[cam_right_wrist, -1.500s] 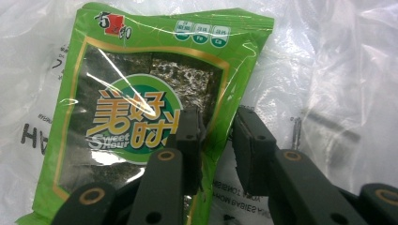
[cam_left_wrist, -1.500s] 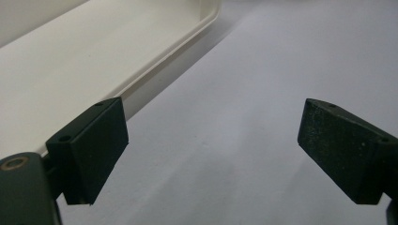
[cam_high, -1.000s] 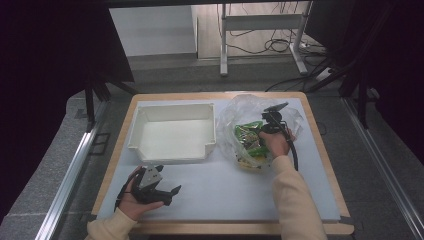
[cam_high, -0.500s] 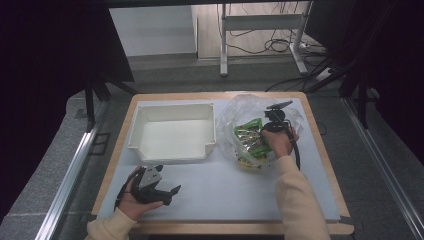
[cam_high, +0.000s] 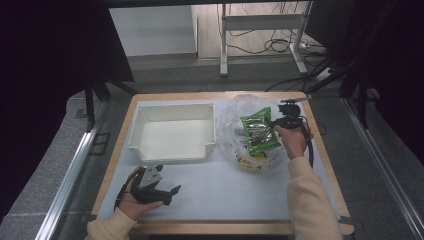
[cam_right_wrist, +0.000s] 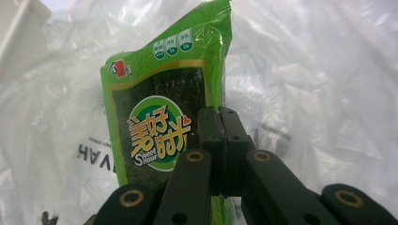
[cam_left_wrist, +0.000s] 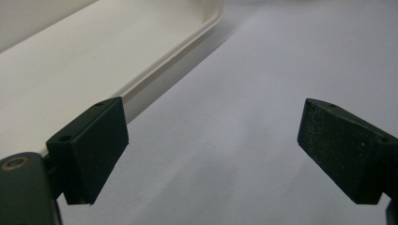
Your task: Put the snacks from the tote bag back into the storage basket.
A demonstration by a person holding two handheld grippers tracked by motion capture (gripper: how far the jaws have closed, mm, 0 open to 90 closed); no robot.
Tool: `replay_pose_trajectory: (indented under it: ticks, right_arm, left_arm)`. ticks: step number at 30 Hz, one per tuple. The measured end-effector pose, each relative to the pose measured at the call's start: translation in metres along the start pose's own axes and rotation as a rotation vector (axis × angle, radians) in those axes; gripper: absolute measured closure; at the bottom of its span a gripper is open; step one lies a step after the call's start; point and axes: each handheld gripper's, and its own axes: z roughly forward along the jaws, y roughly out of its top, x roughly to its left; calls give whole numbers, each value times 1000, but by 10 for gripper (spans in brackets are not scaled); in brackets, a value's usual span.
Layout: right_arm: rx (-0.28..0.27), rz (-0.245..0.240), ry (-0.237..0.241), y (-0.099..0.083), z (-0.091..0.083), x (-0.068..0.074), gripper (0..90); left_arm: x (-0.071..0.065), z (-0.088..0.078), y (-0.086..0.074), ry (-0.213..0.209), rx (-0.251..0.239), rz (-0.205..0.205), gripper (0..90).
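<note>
The right gripper point(cam_high: 278, 121) is clenched on the edge of a green snack packet point(cam_high: 258, 133), its jaws pressed together on the packet's side in the right gripper view point(cam_right_wrist: 220, 140). The packet point(cam_right_wrist: 164, 117) sits over a crumpled clear plastic bag point(cam_high: 240, 112) on the right half of the table point(cam_high: 225, 200). The left gripper point(cam_high: 167, 192) rests near the table's front edge, jaws spread wide with nothing between them, just in front of the white tray point(cam_high: 172, 150). The tray's rim point(cam_left_wrist: 187, 42) runs beside its left jaw.
</note>
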Motion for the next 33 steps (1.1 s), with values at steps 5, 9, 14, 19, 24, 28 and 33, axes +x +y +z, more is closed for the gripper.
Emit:
replay_pose_trajectory:
  ticks: [5,9,14,19,24,28,33]
  right_arm:
    - [-45,2,19,-1,-10,-2,897]
    - [-99,6,32,0,-17,-3,897]
    - [-148,7,75,1,-27,-3,897]
    - [-199,15,98,1,-37,-2,897]
    - [-223,2,132,4,-47,4,897]
    - [-242,-1,152,5,-52,11,897]
    - [-262,-25,185,6,-54,19,897]
  left_arm:
    - [0,0,0,1,4,5,90]
    - [0,-1,0,2,3,4,90]
    - [0,0,0,5,4,7,90]
    - [0,0,0,6,5,8,90]
    - [0,0,0,7,4,6,90]
    - [0,0,0,6,3,5,90]
    - [0,0,0,5,-1,-1,90]
